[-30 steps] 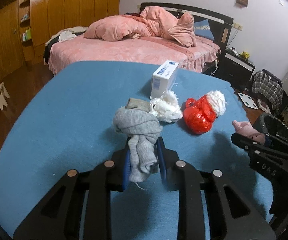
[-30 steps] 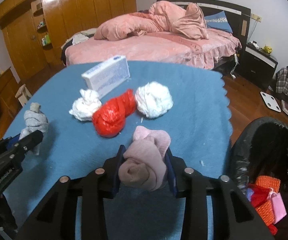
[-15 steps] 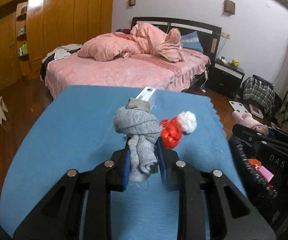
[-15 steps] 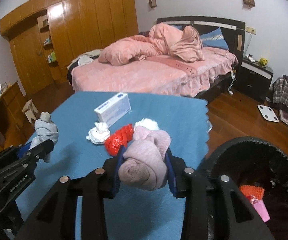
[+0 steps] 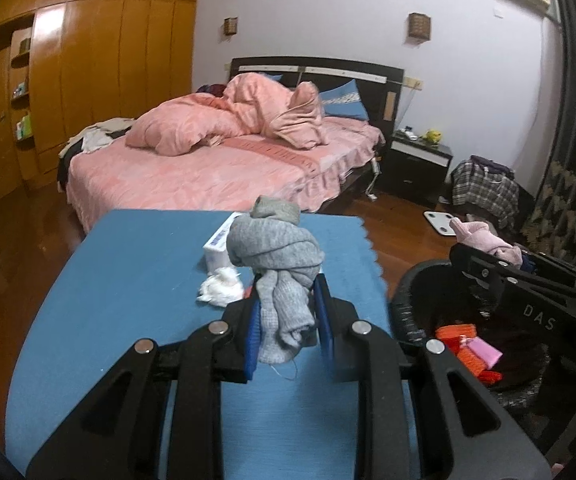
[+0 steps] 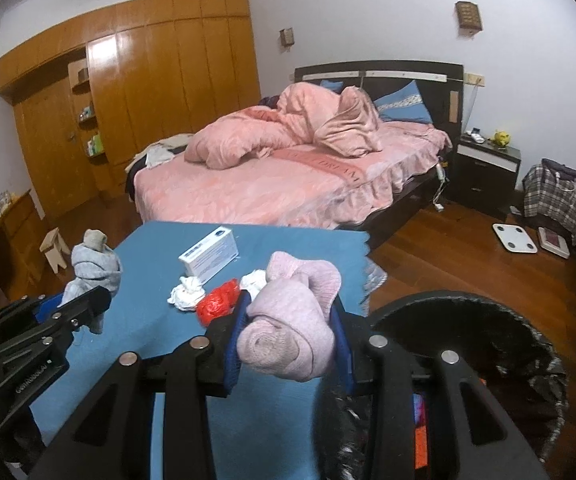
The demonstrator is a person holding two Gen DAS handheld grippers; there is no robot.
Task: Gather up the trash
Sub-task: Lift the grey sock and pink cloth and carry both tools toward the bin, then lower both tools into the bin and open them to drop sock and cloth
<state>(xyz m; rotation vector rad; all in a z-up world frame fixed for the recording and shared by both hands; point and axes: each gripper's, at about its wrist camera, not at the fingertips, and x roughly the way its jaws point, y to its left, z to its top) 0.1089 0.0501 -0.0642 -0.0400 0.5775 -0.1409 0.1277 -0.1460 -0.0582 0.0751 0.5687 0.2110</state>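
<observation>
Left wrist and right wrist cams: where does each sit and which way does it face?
Left wrist: on the left hand-held gripper, facing the bed over the blue table; shows its fingers gripping the grey sock, the right hand-held gripper over the bin.
Right wrist: on the right gripper, facing the bed; fingers grip the pink sock.
Shared: bed, table, white box, bin.

The left gripper (image 5: 285, 320) clamps a knotted grey sock (image 5: 275, 256) above the blue table (image 5: 127, 280); at three o'clock, the black bin (image 5: 408, 304) holds orange scraps (image 5: 458, 334).
</observation>
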